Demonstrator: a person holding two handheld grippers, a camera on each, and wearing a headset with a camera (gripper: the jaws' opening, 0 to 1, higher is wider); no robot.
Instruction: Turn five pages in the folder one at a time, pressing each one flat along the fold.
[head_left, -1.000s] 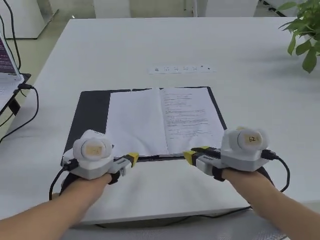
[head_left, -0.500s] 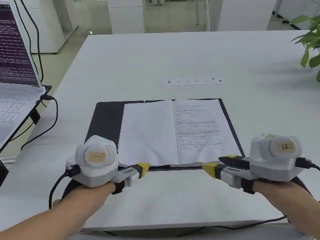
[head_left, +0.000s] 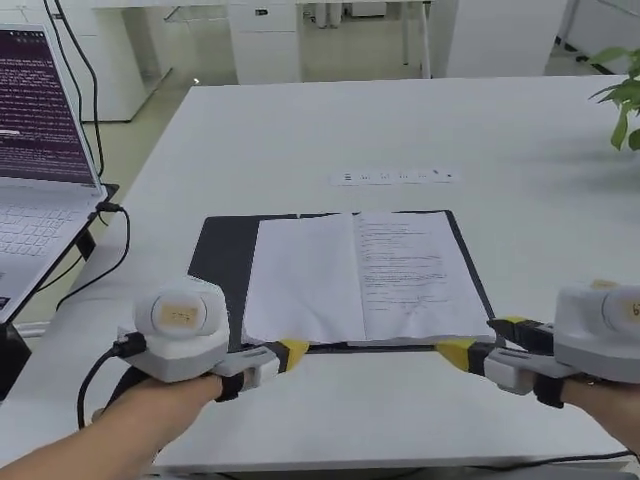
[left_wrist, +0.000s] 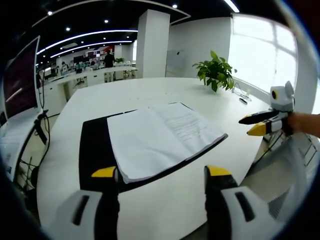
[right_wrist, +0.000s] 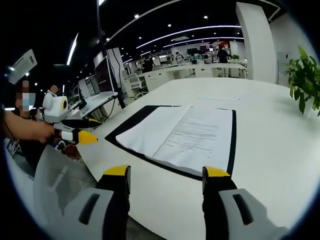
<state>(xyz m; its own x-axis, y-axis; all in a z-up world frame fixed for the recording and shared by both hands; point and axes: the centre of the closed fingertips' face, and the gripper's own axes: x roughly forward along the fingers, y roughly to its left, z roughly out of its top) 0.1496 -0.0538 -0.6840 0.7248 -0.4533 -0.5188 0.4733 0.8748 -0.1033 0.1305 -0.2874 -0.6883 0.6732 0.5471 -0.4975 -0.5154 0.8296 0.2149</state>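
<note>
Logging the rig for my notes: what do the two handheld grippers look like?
The left gripper and right gripper each have a rounded white housing and black jaws with yellow tips. The left one carries a tan label on top and trails a black cable. The forearms are bare.

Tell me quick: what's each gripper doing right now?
Left gripper: open, holding nothing, by the near edge of the folder.
Right gripper: open, holding nothing, by the same edge.
</note>
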